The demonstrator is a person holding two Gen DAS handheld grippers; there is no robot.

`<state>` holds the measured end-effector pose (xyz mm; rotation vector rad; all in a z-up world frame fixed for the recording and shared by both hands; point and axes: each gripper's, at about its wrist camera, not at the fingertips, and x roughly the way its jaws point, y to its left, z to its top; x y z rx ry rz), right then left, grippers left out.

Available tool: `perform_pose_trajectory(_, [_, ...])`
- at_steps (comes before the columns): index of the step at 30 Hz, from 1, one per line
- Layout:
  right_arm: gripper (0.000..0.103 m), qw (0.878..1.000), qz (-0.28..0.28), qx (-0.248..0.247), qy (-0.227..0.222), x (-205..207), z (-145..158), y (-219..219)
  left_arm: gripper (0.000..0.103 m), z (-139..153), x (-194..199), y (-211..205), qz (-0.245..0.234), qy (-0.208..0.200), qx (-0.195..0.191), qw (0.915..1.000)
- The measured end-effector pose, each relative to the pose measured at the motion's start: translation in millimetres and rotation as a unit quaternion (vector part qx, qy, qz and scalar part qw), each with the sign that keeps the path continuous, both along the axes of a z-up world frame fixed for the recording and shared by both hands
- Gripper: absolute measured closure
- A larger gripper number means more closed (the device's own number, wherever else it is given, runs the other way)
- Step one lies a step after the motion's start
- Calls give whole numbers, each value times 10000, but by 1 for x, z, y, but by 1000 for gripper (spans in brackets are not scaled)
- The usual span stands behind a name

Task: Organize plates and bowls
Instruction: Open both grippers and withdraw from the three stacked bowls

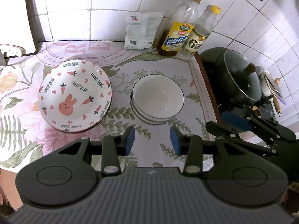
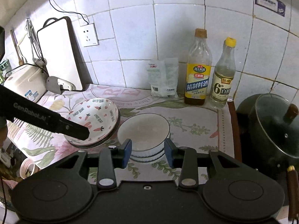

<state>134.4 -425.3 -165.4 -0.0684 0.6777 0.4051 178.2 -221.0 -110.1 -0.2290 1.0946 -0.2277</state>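
Observation:
A stack of rabbit-and-carrot plates (image 1: 74, 97) sits on the floral cloth, slightly askew. To its right is a stack of white bowls with dark rims (image 1: 157, 99). My left gripper (image 1: 152, 141) hangs open above the cloth in front of both stacks, with nothing between its blue pads. My right gripper (image 1: 231, 126) shows at the right edge of the left wrist view. In the right wrist view the right gripper (image 2: 147, 153) is open, and the bowls (image 2: 143, 130) lie beyond the gap, untouched. The plates (image 2: 93, 121) are partly hidden by a finger of my left gripper (image 2: 74, 128).
Two bottles (image 2: 198, 74) (image 2: 222, 78) and a white packet (image 2: 162, 78) stand against the tiled wall. A dark pot with a glass lid (image 2: 272, 127) sits on the stove at right. A cutting board (image 2: 59, 56) and a white appliance (image 2: 24, 82) stand at back left.

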Motion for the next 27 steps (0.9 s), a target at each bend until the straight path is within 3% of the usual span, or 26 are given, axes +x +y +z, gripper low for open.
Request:
perform_pose_trajectory(12, [54, 9992, -192, 190, -283, -57, -8, 7, 62, 4, -54, 21, -148, -604, 189, 9979])
perform_pose_trajectory(15, [53, 9988, -277, 224, -348, -66, -13, 9, 62, -1, -63, 27, -158, -809, 85, 9966])
perform_pose_trajectory(20, [52, 9974, -507, 308, -407, -70, -40, 6, 59, -25, -73, 39, -71, -1140, -267, 9931])
perform_pose_trajectory(27, [52, 9962, -692, 152, -513, -65, -93, 10, 56, -77, -77, 46, 104, -1296, -660, 9893])
